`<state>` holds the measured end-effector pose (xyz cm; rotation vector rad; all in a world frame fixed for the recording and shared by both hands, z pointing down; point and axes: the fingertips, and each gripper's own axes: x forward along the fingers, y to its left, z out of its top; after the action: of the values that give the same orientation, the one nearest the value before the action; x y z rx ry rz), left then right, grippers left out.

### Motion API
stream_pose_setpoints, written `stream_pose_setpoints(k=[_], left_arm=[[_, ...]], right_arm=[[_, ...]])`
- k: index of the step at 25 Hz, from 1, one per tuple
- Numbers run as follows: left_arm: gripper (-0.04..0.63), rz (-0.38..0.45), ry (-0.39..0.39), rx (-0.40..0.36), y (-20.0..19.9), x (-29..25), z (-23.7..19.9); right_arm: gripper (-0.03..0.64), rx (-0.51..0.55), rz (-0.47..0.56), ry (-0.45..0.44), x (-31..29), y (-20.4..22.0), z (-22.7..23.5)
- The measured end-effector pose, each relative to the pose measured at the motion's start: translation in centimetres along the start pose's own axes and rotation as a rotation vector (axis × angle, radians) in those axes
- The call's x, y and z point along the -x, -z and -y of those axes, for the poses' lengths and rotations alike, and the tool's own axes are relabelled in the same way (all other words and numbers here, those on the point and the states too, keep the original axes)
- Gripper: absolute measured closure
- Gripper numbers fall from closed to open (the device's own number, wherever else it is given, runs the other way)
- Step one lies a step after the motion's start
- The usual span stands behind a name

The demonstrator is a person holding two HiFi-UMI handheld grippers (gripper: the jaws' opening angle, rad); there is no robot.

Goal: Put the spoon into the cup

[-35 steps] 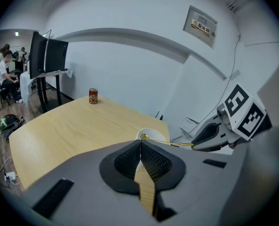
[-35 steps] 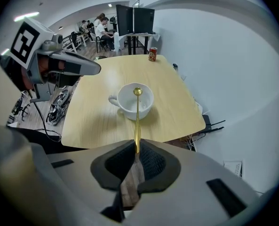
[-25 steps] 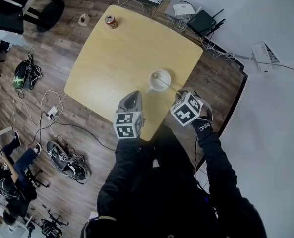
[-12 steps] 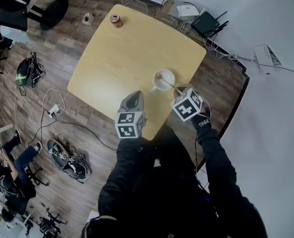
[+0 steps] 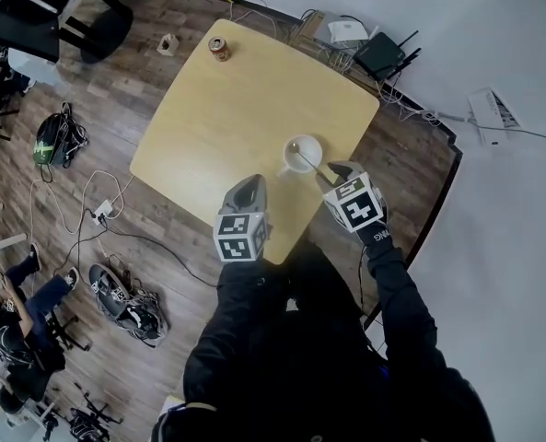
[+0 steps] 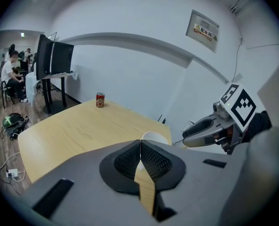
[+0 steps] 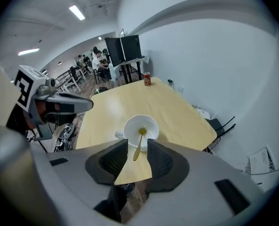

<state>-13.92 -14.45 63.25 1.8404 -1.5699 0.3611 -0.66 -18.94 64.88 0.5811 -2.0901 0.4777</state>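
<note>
Closest to me, my black sleeves (image 5: 397,293) stretch forward to the near edge of the desk (image 5: 245,109). My left tool (image 6: 140,142) points level across the desktop, its jaws pressed together on nothing. My right tool (image 7: 137,144), in a gloved hand (image 5: 376,233), tilts downward with its jaws parted. The spoon (image 7: 140,138) has its handle between them, clear of both pads. Just ahead of that tool stands the white cup (image 7: 151,126), with the spoon's bowl inside it. Far beyond, near the opposite edge, stands a red can (image 7: 147,79).
</note>
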Motion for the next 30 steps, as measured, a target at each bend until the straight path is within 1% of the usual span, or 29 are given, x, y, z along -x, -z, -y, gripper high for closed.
stream_pose_setpoints(k=[4,6,8,12,17,21,27,30], left_arm=[[0.563,0.034,0.002,-0.001,-1.5,1.3,1.1],[0.561,0.058,0.008,-0.010,-2.9,2.3,2.0],[0.561,0.088,0.013,-0.032,-4.6,3.4,2.9],[0.561,0.156,0.034,-0.095,-7.9,5.8,5.4],[0.561,0.238,0.047,-0.150,-11.3,8.9,8.0],[0.561,0.287,0.055,-0.207,-13.5,11.0,9.6],[0.563,0.389,0.052,-0.266,-16.9,13.9,12.1],[0.563,0.436,0.053,-0.282,-18.4,15.1,13.0]], right_arm=[[0.482,-0.021,0.130,0.001,3.1,-2.1,-0.6],[0.550,-0.032,0.215,0.025,5.2,-3.8,-0.9],[0.581,-0.036,0.297,0.044,7.5,-5.6,-1.4],[0.595,-0.044,0.437,0.053,11.8,-8.9,-2.8],[0.595,-0.062,0.587,0.075,16.7,-12.0,-4.3],[0.595,-0.053,0.674,0.092,20.2,-13.9,-5.3],[0.595,-0.037,0.770,0.113,24.7,-15.2,-5.8],[0.595,-0.023,0.812,0.123,26.4,-15.9,-6.2]])
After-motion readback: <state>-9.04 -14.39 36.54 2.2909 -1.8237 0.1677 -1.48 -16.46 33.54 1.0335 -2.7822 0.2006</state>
